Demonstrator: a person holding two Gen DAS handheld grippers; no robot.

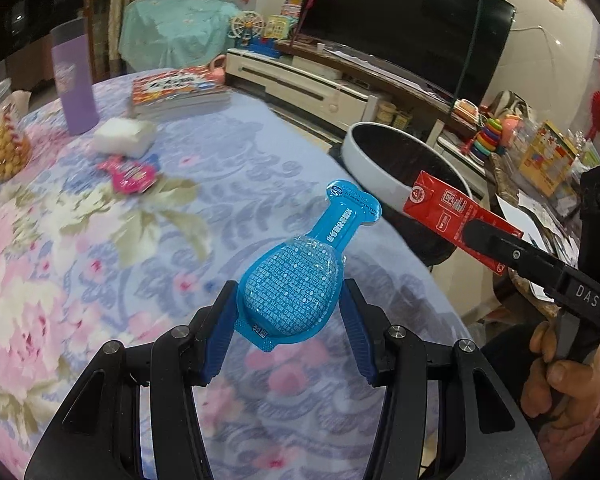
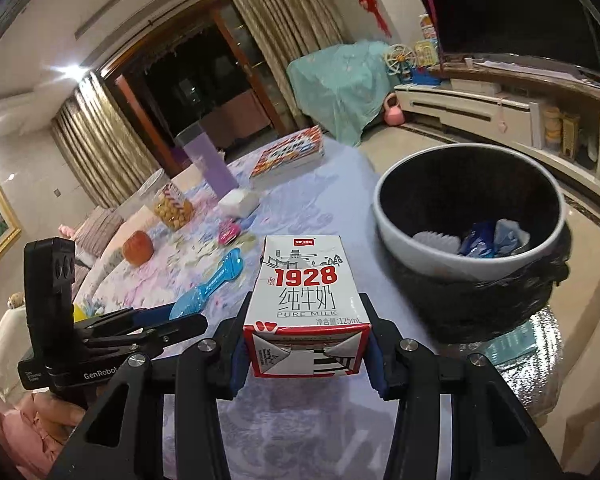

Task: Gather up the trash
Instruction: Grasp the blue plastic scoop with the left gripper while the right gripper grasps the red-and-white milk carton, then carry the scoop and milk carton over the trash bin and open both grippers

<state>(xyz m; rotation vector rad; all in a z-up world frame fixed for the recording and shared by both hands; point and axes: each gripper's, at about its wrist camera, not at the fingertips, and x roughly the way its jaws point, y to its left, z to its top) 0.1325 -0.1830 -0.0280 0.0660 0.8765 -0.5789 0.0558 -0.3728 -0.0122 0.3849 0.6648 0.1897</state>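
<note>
My left gripper (image 1: 289, 286) is shut on the round end of a blue spoon-shaped plastic packet (image 1: 300, 268), held above the floral tablecloth (image 1: 100, 264). My right gripper (image 2: 306, 304) is shut on a small red-and-white milk carton (image 2: 306, 292) marked 1928, its pads pressing on both sides. In the left wrist view the carton (image 1: 452, 212) shows to the right, in front of the white-rimmed trash bin (image 1: 374, 168). The bin (image 2: 384, 224), lined with a black bag, stands beside the table's edge and holds several wrappers. The left gripper (image 2: 172, 316) with the packet (image 2: 216, 280) is left of the carton.
On the table lie a pink wrapper (image 1: 130, 174), a white tissue pack (image 1: 124, 136), a purple bottle (image 1: 74, 80), a stack of books (image 1: 180, 92), a snack jar (image 1: 0, 140) and an orange object (image 2: 138, 248). A TV (image 1: 404, 32) on a low cabinet stands behind.
</note>
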